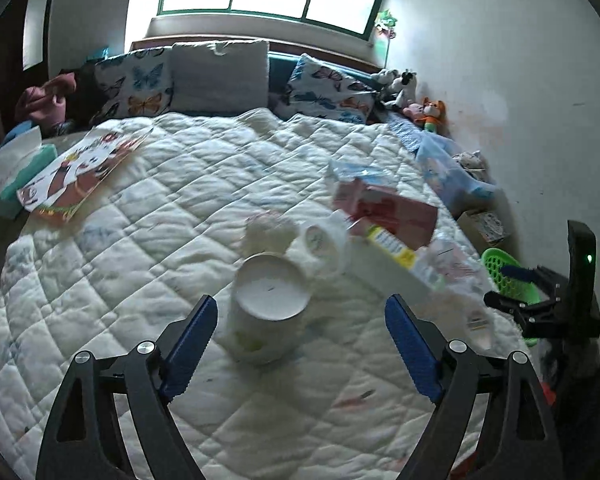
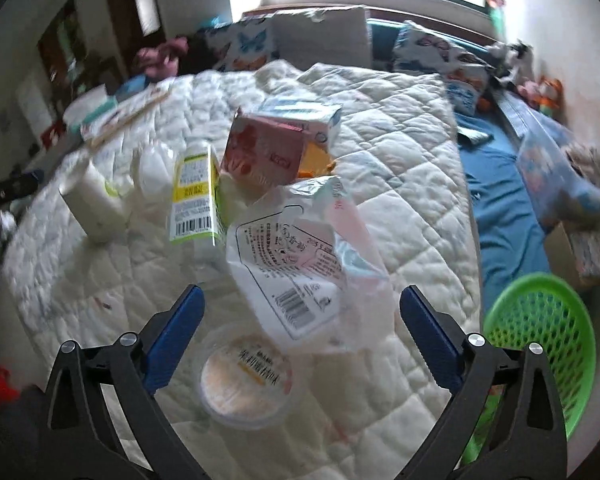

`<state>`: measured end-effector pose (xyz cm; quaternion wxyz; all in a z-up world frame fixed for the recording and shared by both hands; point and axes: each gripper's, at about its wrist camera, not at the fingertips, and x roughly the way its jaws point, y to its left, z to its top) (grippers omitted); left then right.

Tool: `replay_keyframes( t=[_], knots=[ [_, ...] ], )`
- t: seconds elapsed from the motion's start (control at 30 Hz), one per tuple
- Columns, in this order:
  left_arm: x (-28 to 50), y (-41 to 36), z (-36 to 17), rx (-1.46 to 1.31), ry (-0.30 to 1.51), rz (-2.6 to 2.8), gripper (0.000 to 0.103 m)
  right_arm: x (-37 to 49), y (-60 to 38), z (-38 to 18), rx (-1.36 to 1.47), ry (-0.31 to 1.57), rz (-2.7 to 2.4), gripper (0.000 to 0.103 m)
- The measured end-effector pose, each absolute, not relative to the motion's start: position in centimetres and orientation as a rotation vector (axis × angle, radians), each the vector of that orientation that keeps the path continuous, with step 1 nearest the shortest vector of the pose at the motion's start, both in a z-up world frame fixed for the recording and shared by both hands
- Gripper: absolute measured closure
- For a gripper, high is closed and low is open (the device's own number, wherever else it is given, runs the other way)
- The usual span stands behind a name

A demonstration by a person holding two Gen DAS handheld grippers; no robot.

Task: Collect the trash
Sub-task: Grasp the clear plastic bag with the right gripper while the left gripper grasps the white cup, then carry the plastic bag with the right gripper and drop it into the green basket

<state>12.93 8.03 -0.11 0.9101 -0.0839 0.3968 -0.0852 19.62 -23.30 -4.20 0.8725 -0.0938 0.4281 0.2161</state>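
Observation:
Trash lies in a heap on the white quilted bed (image 1: 140, 264). A white paper cup (image 1: 266, 304) lies on its side with its bottom toward me, just ahead of my open left gripper (image 1: 300, 306) and not touched by its blue pads. Behind it are crumpled white tissue (image 1: 320, 248), a pink carton (image 1: 388, 208) and a yellow-green carton (image 1: 392, 248). My right gripper (image 2: 302, 294) is open over a clear printed plastic bag (image 2: 300, 256), with a round sealed plastic tub (image 2: 246, 376) between its arms. A green basket (image 2: 540, 328) stands at the bed's right edge.
A picture book (image 1: 80, 172) and a tissue box (image 1: 16, 164) lie at the bed's left side. Butterfly pillows (image 1: 140, 84) and stuffed toys (image 1: 420, 96) line the headboard. A blue sheet (image 2: 500, 208), bags and boxes fill the gap by the right wall.

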Motion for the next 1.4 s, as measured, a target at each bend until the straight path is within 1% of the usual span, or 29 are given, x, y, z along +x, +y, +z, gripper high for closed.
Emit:
replay_keyframes(
  t=[0.07,0.4,0.73,0.83,0.97,1.03,1.07,1.1,1.17,1.2,1.23,1.3,1.4],
  knots=[
    [13.0,8.6,-0.8,-0.170,0.829,-0.175,0.016,20.5,-22.6,-4.8,-0.254,0.917,0.463,0.006],
    [14.1,7.9,-3.3,-0.087,0.881,-0.228,0.015,24.0,-21.6,-7.3,-0.391,1.035,0.531,0.005],
    [15.5,7.5,-5.3,-0.045,0.920,-0.248,0.014,25.8,-21.5,-8.9,-0.358,1.086,0.555,0.005],
    [16.0,7.3,-5.7,-0.036,0.916,-0.246,0.014,26.0,-21.6,-8.9,-0.331,1.081,0.554,0.006],
    [16.6,7.0,-6.0,-0.023,0.902,-0.240,0.014,25.7,-21.6,-8.5,-0.303,1.068,0.552,0.019],
    [16.8,6.8,-6.2,-0.025,0.899,-0.247,0.014,25.6,-21.6,-8.4,-0.298,1.064,0.549,0.020],
    [16.9,6.6,-6.2,-0.022,0.894,-0.247,0.015,25.4,-21.7,-8.2,-0.298,1.056,0.545,0.022],
    [16.9,6.5,-6.2,-0.018,0.886,-0.246,0.020,25.4,-21.7,-8.1,-0.294,1.054,0.543,0.024],
    [16.8,6.5,-6.4,-0.015,0.881,-0.239,0.026,25.2,-21.8,-7.9,-0.283,1.048,0.539,0.029],
    [16.9,6.5,-6.3,-0.014,0.877,-0.236,0.032,25.2,-22.0,-7.6,-0.273,1.041,0.534,0.029],
    [16.8,6.6,-6.3,-0.015,0.874,-0.236,0.033,25.1,-22.1,-7.4,-0.264,1.038,0.533,0.030],
    [16.8,6.7,-6.1,-0.023,0.870,-0.237,0.043,24.9,-22.3,-7.0,-0.250,1.024,0.527,0.030],
    [16.7,7.0,-6.0,-0.038,0.871,-0.232,0.044,24.5,-22.8,-6.4,-0.224,1.008,0.518,0.031]
  ],
)
